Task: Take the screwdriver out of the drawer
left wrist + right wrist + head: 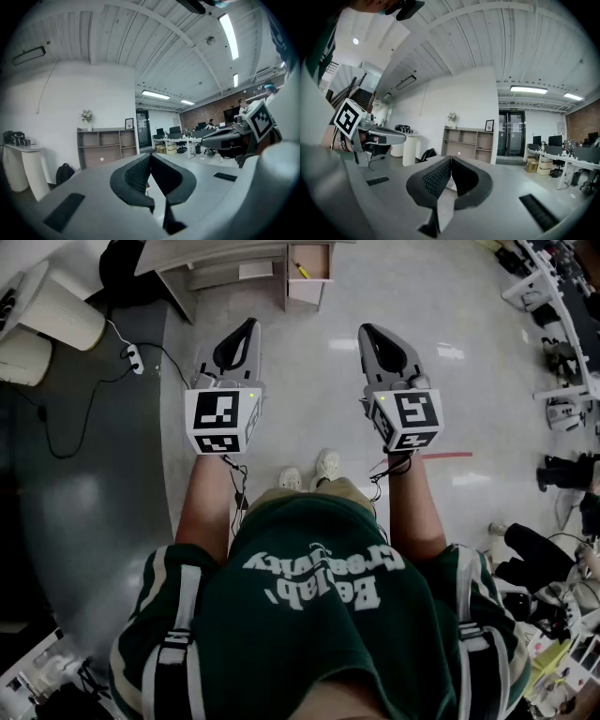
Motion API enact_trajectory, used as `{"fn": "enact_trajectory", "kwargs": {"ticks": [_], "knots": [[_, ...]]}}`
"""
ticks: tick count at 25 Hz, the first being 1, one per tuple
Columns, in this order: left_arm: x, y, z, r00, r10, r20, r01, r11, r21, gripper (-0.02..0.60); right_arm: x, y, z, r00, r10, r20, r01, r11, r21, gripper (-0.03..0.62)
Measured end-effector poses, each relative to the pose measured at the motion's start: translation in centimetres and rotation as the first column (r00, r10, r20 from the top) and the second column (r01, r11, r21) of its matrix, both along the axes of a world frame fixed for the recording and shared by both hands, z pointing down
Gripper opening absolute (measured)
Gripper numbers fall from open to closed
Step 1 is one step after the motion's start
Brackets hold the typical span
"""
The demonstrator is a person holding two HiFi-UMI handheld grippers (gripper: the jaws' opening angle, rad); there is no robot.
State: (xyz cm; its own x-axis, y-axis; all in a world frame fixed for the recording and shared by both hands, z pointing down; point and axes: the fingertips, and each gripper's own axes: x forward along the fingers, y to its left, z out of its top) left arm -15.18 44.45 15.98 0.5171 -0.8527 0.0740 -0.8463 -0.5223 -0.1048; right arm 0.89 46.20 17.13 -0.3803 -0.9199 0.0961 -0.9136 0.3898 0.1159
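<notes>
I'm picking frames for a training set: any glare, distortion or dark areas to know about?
Head view: fisheye bend, dark corners, bright glare patches on the glossy floor. Left gripper view: round black vignette, strip light blown out, room otherwise sharp. Right gripper view: same vignette, walls curve, ceiling light bright, shelf unit readable.

floor grey | walls white | shelf unit (open) | ceiling strip lights

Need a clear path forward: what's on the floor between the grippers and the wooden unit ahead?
Nothing: the head view shows bare grey floor from the left gripper and right gripper up to the wooden unit.
</notes>
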Motion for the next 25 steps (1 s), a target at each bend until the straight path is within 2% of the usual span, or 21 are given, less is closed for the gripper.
{"fn": "enact_trajectory", "kwargs": {"ticks": [17, 25], "knots": [[-0.2, -0.8, -0.6, 0.999, 0.031, 0.008, -0.032, 0.999, 0.015, 0.018, -1.6, -0.4, -1.4, 0.999, -0.051, 0.010, 0.050, 0.998, 0.037, 0.035], [0.7, -4.5, -0.3, 0.999, 0.045, 0.025, -0.045, 0.999, 0.021, 0.018, -1.4, -4.0, -0.7, 0.997, -0.072, 0.009, 0.071, 0.997, 0.031, 0.035]]}}
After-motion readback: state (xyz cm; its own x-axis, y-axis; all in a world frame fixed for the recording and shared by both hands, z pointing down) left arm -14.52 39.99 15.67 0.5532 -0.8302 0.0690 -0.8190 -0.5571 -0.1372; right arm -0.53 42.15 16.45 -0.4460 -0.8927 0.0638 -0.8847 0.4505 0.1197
